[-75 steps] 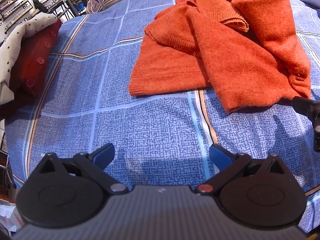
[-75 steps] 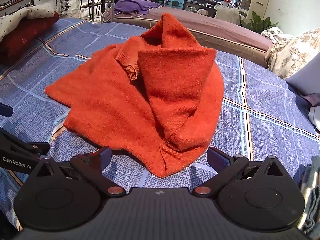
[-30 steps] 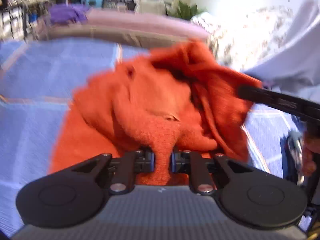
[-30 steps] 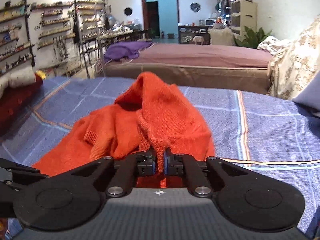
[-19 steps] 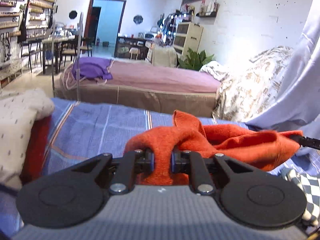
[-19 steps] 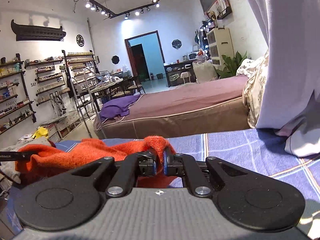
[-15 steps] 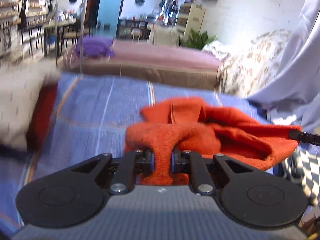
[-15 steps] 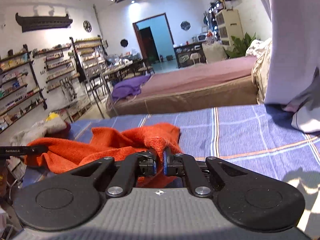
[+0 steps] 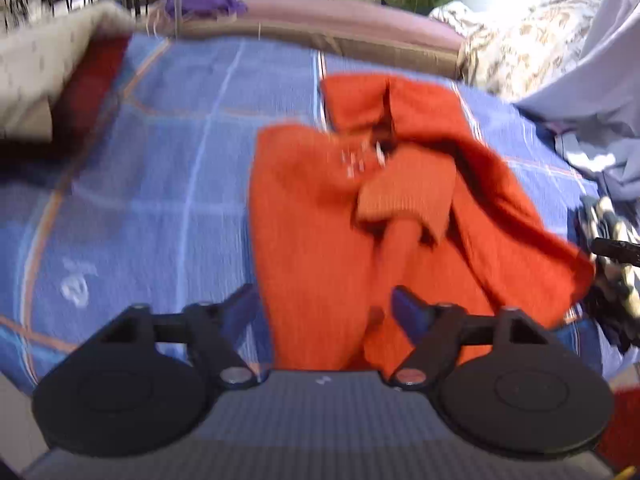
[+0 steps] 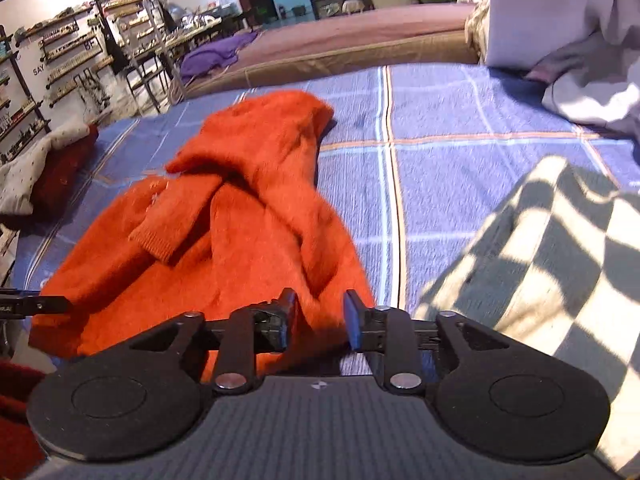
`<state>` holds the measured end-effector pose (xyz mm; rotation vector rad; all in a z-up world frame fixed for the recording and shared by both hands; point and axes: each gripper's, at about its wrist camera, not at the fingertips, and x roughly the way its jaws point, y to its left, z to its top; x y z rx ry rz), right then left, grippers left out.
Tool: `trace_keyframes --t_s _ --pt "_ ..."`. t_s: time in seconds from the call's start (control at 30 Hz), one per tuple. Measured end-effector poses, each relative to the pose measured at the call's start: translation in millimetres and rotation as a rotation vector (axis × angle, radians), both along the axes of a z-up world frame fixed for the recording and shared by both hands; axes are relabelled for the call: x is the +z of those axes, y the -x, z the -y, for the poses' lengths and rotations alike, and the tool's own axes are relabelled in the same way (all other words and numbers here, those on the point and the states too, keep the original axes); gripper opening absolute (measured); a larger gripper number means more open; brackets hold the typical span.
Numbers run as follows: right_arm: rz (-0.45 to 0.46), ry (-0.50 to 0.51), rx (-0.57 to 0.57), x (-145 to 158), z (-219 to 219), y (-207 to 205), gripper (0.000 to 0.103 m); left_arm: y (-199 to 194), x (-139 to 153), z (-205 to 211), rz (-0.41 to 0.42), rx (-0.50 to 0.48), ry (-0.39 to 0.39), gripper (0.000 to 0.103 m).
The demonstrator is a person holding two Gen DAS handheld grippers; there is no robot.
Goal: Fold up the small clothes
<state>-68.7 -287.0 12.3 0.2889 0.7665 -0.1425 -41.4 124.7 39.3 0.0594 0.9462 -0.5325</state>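
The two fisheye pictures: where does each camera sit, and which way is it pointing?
Left wrist view: sits on the left hand-held gripper, looking forward and down across the blue checked bedspread at the crumpled orange knitted sweater; its own open fingers show.
Right wrist view: sits on the right hand-held gripper, looking over the same sweater toward shelves and a doorway; its open fingers show, and a checked cloth lies at right.
Shared: sweater, bedspread, purple cloth behind.

Blue plaid bedspread (image 10: 460,168); checkered cloth (image 10: 560,248) at right; polka-dot pillow (image 10: 24,172) (on red cushion (image 10: 60,168)); purple blanket (image 10: 216,54) behind.
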Motion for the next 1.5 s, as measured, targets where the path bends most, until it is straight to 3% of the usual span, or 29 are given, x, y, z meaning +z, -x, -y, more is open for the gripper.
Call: trace_keyframes --t_s 0.03,0.13,0.2,0.3,0.4,0.5,0.6,0.67,0.7,0.73,0.77,0.83,0.97,1.17,1.27,1.37,1.47,1.5 --pt "0.028 0.033 0.005 4 1 -4 0.089 -6 9 1 0.028 0.004 0.001 0.089" --pt "0.082 0.087 0.059 9 -1 -22 0.101 -25 24 8 0.100 0.009 -0.015 0.103" --pt "0.089 0.093 0.122 6 -5 -39 0.103 -43 20 20 0.122 0.002 -0.054 0.103" --pt "0.075 0.114 0.201 -2 -20 -69 0.103 -76 -8 40 0.076 0.001 -0.140 0.103" --pt "0.079 0.154 0.285 -9 -38 -98 0.103 -100 -31 50 0.076 0.010 -0.174 0.102" --pt "0.074 0.273 0.328 -20 -57 -127 0.103 -124 -48 58 0.019 0.030 -0.097 0.102" --pt "0.058 0.383 0.355 -38 -67 -155 0.102 -140 -67 69 -0.050 0.052 -0.005 0.092" --pt "0.014 0.395 0.369 -53 -68 -172 0.094 -147 -80 81 -0.089 0.051 0.028 0.072" --pt "-0.005 0.373 0.375 -59 -68 -178 0.075 -146 -83 88 -0.089 0.061 0.018 0.070" --pt "-0.016 0.336 0.369 -62 -66 -180 0.033 -145 -84 95 -0.070 0.052 0.005 0.059" --pt "-0.014 0.301 0.355 -63 -62 -181 0.021 -144 -82 101 -0.055 0.032 0.000 0.035" --pt "0.009 0.225 0.302 -57 -51 -174 0.013 -145 -74 103 -0.062 0.026 0.034 0.017" --pt "0.137 -0.008 0.129 -20 -7 -149 0.011 -151 -34 79 -0.019 0.072 0.184 0.014" --pt "0.324 -0.069 -0.064 43 44 -74 0.011 -141 55 25 0.192 0.180 0.244 0.005" --pt "0.336 -0.115 -0.088 52 51 -34 0.011 -129 79 3 0.260 0.205 0.196 0.005" --pt "0.269 -0.109 -0.072 43 40 -11 0.011 -123 68 -1 0.192 0.215 0.148 0.016" --pt "0.192 -0.117 -0.070 23 31 -1 0.011 -112 41 14 0.120 0.167 0.145 0.053" --pt "0.161 -0.115 -0.076 15 28 2 0.011 -106 28 26 0.096 0.133 0.155 0.058"
